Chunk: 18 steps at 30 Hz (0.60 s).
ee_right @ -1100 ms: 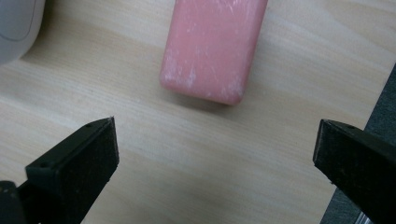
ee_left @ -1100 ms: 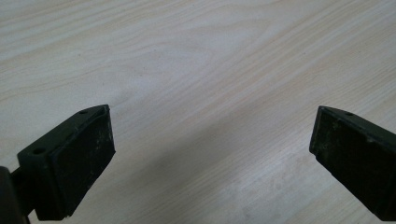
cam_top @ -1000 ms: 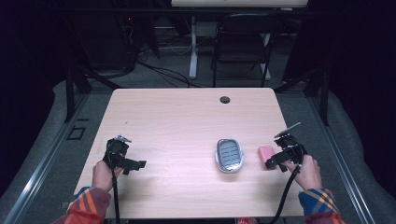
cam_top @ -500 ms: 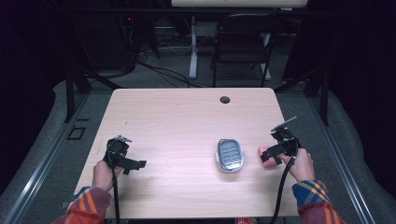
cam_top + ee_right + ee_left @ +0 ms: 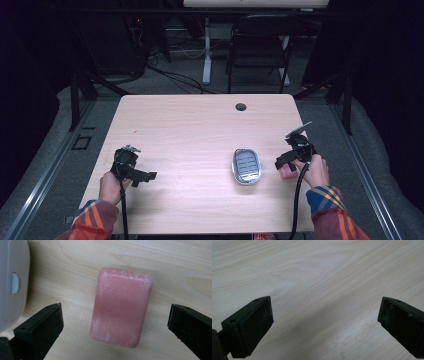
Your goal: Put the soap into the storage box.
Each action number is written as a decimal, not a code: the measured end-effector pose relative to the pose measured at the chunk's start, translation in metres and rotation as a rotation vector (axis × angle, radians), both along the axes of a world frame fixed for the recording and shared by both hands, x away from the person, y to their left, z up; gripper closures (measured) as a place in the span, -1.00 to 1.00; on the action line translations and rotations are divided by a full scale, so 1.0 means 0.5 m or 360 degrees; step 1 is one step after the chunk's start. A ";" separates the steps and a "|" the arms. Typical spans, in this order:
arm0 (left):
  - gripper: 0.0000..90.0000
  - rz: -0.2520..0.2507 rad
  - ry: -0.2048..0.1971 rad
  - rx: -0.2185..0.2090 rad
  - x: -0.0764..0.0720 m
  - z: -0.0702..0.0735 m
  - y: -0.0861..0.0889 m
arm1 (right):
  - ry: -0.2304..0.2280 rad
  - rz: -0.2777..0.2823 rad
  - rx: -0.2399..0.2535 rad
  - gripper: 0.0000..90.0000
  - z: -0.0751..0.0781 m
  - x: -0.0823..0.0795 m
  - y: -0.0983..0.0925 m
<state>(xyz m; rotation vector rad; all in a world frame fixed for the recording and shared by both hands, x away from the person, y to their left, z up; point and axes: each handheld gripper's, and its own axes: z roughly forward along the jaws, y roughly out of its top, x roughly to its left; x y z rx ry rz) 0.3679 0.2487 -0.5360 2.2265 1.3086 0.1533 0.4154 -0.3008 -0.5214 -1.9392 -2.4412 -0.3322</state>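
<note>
Tabletop (image 5: 200, 130): pale wood grain, with a small round hole (image 5: 241, 106) near its far edge.
Soap bar (image 5: 121, 307): pink, rounded corners, dusted with white specks; it lies flat on the tabletop near the right edge, just right of the soap dish. In the high view a sliver of pink (image 5: 286, 172) shows under the right tool.
Soap dish (image 5: 246, 166): silvery-grey, oval, ribbed on top, right of the tabletop's middle. In the right gripper view its pale grey side (image 5: 11, 282) runs down the left edge, close to the soap but not touching it.
Right tool (image 5: 115, 326): jaws spread wide, one on each side of the soap bar, neither touching it. The high view places it (image 5: 287, 161) over the soap, held by the right hand (image 5: 312, 170).
Left tool (image 5: 325, 323): jaws wide apart, with bare wood between them. In the high view it (image 5: 142, 175) sits near the left front part of the tabletop, well apart from the dish, held by the left hand (image 5: 109, 186).
Sleeves: striped, orange and blue, at the bottom of the high view.
Background: a dark chair (image 5: 257, 50) and cables on the floor beyond the tabletop.
</note>
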 end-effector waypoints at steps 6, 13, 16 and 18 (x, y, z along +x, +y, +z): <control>-1.00 -0.0001 0.0007 -0.0006 0.000 -0.001 -0.002 | 0.0017 -0.0015 -0.0011 -1.00 -0.012 0.010 0.004; -1.00 -0.0007 0.0009 -0.0006 0.001 -0.001 -0.002 | 0.0021 -0.0030 -0.0024 -0.78 -0.022 0.015 0.009; -1.00 -0.0007 0.0010 -0.0006 0.001 -0.001 -0.002 | 0.0045 -0.0029 -0.0056 -0.60 -0.021 0.017 0.012; -1.00 -0.0004 0.0013 -0.0008 0.000 -0.001 -0.002 | 0.0036 -0.0033 -0.0074 -0.51 -0.021 0.017 0.012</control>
